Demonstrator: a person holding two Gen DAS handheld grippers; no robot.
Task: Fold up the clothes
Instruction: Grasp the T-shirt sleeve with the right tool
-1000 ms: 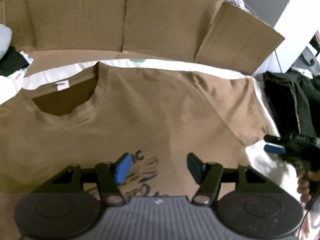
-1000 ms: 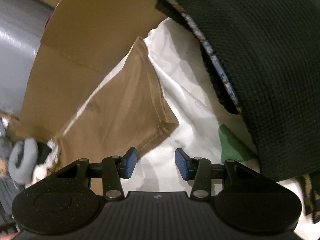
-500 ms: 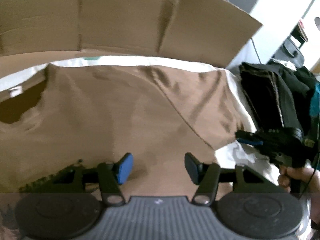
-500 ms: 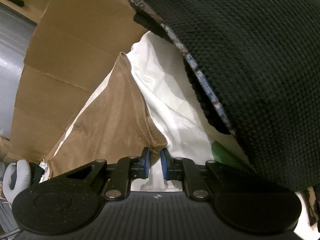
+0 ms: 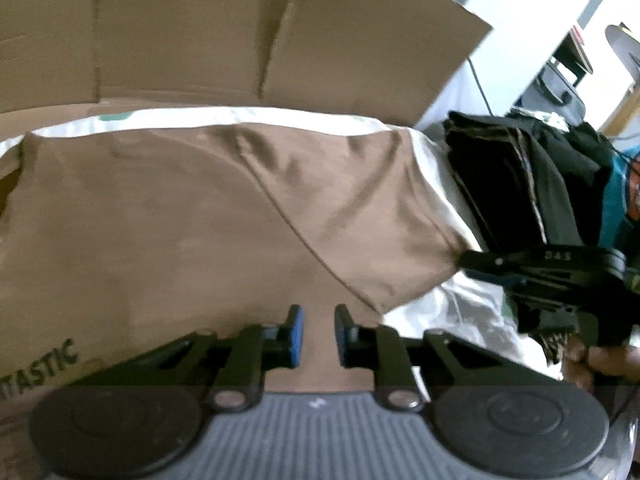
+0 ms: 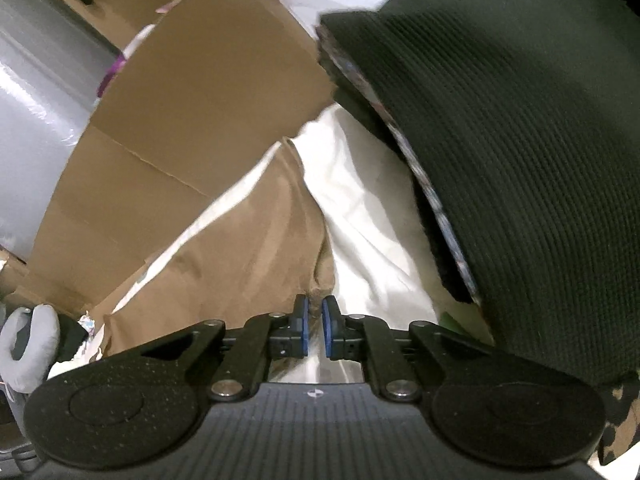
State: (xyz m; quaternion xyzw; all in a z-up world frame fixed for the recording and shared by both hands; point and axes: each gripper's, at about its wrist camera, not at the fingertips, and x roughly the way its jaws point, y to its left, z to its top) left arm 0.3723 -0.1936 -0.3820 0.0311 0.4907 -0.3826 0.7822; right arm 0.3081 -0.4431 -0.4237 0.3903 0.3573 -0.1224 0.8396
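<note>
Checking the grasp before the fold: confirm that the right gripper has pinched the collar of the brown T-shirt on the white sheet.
Not the collar: the right gripper has pinched the sleeve tip of the brown T-shirt on the white sheet; the left wrist view shows it.

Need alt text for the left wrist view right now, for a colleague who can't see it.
The left gripper, jaws nearly closed, sits over the brown T-shirt spread on a white sheet. At right, the right gripper pinches the sleeve tip beside dark clothes; cardboard stands behind.

backdrop: unfolded cardboard sheets standing upright
wall: white, far right
surface cover: pale sheet
</note>
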